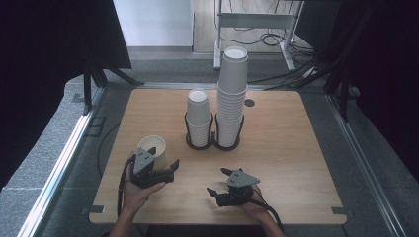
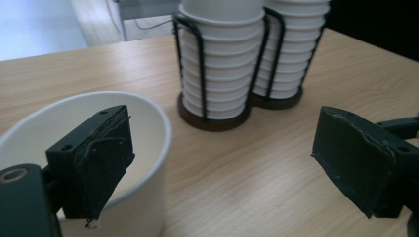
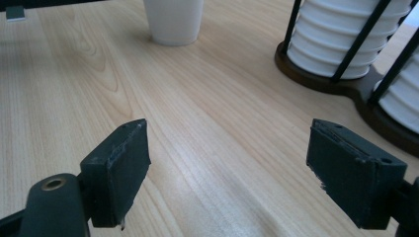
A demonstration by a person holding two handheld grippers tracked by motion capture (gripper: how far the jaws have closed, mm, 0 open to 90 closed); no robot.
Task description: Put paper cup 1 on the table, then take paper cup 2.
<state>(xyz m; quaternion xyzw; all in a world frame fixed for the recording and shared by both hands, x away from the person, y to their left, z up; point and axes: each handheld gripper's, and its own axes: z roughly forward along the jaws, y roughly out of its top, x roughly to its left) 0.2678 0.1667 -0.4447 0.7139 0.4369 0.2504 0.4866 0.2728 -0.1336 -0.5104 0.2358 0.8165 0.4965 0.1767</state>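
The work in hand looked like cup stacking, w/ one loose cup (image 1: 152, 149) separated from the stacks. It was judged about midway for this cup: it stood alone on the table (image 1: 291, 163), upright, but it was not yet lifted or set onto any stack.

Left gripper (image 1: 165, 165) was just beside the cup. In the left gripper view one jaw reached over the rim and sat inside the cup (image 2: 99, 163), the other jaw stood well apart at the cup's outer side, w/ bare table between. So the jaws were spread around the cup wall, not pinching it; the pads did not press the wall as far as could be seen. Whether the inner pad touched the wall, I could not tell.

Ahead of this gripper, past the cup, stood the holder (image 1: 212, 143), a black wire rack w/ two places. The short stack (image 1: 199, 118) was in the nearer place and the tall stack (image 1: 231, 96) in the place beside it, both upright, touching nothing else.

Right gripper (image 1: 220, 181) was near the person's edge of the table, well apart from the cup and from the rack. Its jaws were spread wide w/ nothing between, only wood below them. In the right gripper view the cup (image 3: 173, 19) was far ahead to its left and the rack base (image 3: 346, 84) ahead to its right.

What was left, by my judgement: close the left jaws on the cup wall, lift, and carry it to one of the stacks. The right gripper had no part yet.
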